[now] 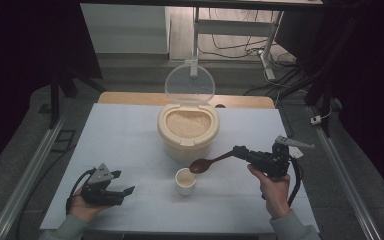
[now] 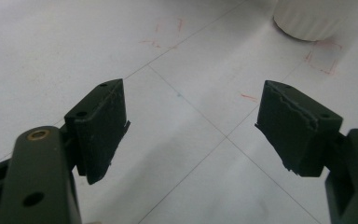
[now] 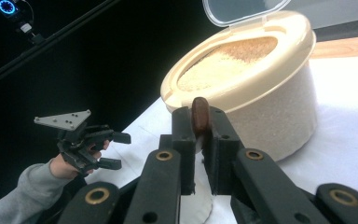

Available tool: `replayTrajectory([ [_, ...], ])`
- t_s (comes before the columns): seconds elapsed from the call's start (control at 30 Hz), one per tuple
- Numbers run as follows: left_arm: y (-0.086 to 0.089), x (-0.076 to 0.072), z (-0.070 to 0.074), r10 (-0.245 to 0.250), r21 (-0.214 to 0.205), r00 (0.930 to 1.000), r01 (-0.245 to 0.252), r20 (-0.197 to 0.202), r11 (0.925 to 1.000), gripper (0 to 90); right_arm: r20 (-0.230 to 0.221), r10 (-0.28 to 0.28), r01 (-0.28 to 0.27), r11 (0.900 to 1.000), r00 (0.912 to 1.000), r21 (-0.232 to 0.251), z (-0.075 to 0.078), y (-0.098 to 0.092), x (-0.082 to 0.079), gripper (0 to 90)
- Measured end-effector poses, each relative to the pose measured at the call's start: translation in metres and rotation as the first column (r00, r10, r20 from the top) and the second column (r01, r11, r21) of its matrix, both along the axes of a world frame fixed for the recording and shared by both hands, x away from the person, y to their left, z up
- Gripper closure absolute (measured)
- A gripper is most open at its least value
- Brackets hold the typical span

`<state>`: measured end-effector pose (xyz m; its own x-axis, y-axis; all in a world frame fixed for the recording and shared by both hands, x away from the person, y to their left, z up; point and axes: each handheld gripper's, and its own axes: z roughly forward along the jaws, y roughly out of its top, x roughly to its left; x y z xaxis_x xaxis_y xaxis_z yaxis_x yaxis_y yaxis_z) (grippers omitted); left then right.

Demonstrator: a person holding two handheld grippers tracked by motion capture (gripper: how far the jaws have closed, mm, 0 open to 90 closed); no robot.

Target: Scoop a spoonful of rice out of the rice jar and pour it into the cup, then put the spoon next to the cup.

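Observation:
A brown wooden spoon (image 1: 207,163) hangs over the table with its bowl just above a small white cup (image 1: 185,181). My right gripper (image 1: 238,152) is shut on the spoon's handle (image 3: 198,108), which stands edge-on between the jaws in the right gripper view. Behind the cup stands a cream rice container (image 1: 187,134), full of rice, with its clear lid (image 1: 189,84) tipped up. My left gripper (image 1: 124,183) rests low at the front left of the table, open, with nothing between its jaws. In the left gripper view the left gripper (image 2: 191,116) points at bare table, and the cup's base (image 2: 307,21) is at the top right.
The white table top (image 1: 120,135) has faint grid lines and small red marks (image 2: 324,58). A wooden strip (image 1: 125,97) runs along its far edge. Metal rails (image 1: 35,165) flank both sides. Dark stands and cables (image 1: 280,55) lie on the floor beyond.

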<state>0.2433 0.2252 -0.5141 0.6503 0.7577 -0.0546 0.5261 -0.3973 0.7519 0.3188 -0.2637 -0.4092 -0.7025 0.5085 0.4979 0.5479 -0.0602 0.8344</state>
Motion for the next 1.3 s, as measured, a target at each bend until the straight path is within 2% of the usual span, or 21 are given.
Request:
replayTrajectory([
  [0.33,0.001,0.0,0.0,0.005,-0.002,1.0,-0.005,0.0,1.0,23.6,-0.015,0.035,-0.035,0.9981,0.9993,-0.051,0.016,-0.02,-0.003,82.6],
  [0.53,0.0,0.001,0.0,0.003,0.002,1.0,-0.003,-0.001,1.0,23.6,-0.033,0.044,-0.046,0.9971,0.9985,-0.06,0.018,-0.024,-0.004,82.6],
  [0.7,0.0,0.001,0.0,0.001,0.001,1.0,-0.001,0.002,1.0,23.5,-0.062,0.049,-0.054,0.9947,0.9969,-0.087,0.019,-0.028,-0.003,82.6],
  [0.83,0.0,0.001,0.0,-0.001,0.001,1.0,0.001,0.002,1.0,23.6,-0.102,0.077,-0.09,0.9874,0.9918,-0.13,0.021,-0.029,0.0,82.6],
  [1.07,0.0,0.0,0.001,0.0,-0.001,1.0,0.0,0.003,1.0,23.5,-0.175,0.157,-0.19,0.9637,0.9719,-0.188,0.018,-0.018,0.004,82.5],
  [1.1,-0.001,0.0,0.001,0.0,0.0,1.0,0.0,0.003,1.0,23.5,-0.19,0.173,-0.209,0.959,0.9664,-0.191,0.016,-0.015,0.005,82.6],
  [1.17,-0.001,0.001,0.001,-0.001,0.003,1.0,0.001,0.002,1.0,23.5,-0.202,0.19,-0.231,0.9511,0.9608,-0.205,0.014,-0.011,0.005,82.6],
  [1.3,-0.001,0.001,0.0,-0.002,0.002,1.0,0.002,0.001,1.0,23.6,-0.249,0.232,-0.291,0.9282,0.9403,-0.232,0.008,-0.001,0.008,82.6],
])
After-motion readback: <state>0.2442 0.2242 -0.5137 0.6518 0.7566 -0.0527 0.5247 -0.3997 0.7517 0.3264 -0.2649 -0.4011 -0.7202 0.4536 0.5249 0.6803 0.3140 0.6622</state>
